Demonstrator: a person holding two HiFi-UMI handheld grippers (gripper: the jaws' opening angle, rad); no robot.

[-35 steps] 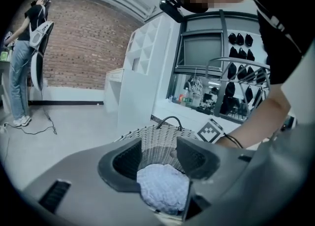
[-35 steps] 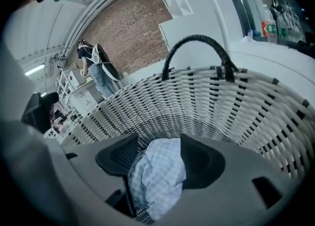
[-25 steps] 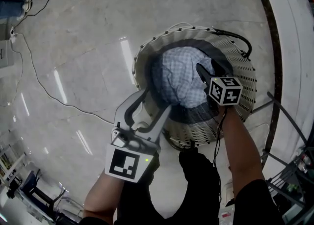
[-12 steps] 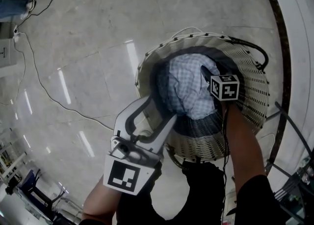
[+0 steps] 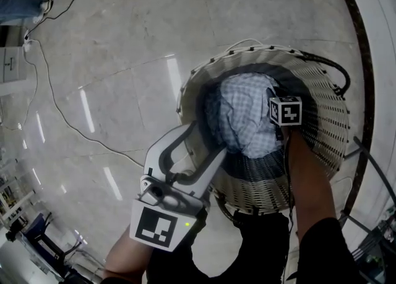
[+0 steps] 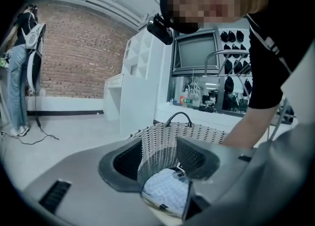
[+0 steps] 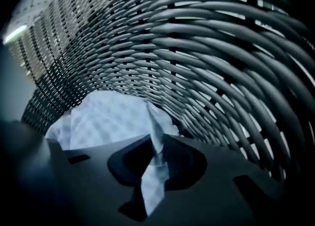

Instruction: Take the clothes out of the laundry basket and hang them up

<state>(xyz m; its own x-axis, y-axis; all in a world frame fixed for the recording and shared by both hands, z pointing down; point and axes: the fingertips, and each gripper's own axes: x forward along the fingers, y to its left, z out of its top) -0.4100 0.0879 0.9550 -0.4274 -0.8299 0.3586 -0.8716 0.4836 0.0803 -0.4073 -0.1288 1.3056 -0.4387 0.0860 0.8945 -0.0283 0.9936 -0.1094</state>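
Observation:
A woven laundry basket (image 5: 325, 128) stands on the marble floor, and a blue-checked garment (image 5: 247, 116) lies bunched inside it. My right gripper (image 7: 157, 158) reaches down into the basket, its marker cube (image 5: 285, 111) just above the cloth. Its jaws have just been closing and now pinch a raised fold of the checked garment (image 7: 155, 136) close to the basket wall (image 7: 206, 67). My left gripper (image 5: 204, 140) hangs open outside the basket's near rim and holds nothing. The left gripper view looks over the rim (image 6: 157, 139) at the garment (image 6: 165, 190).
A thin cable (image 5: 62, 116) snakes over the floor at the left. At the right a dark curved strip (image 5: 365, 60) borders the floor, with metal rack legs (image 5: 371, 165) near it. A person (image 6: 19, 72) stands far off by a brick wall, next to white shelving (image 6: 138, 82).
My right gripper has sunk deeper into the basket and its jaws have closed on a fold of the garment. The left gripper has kept its place.

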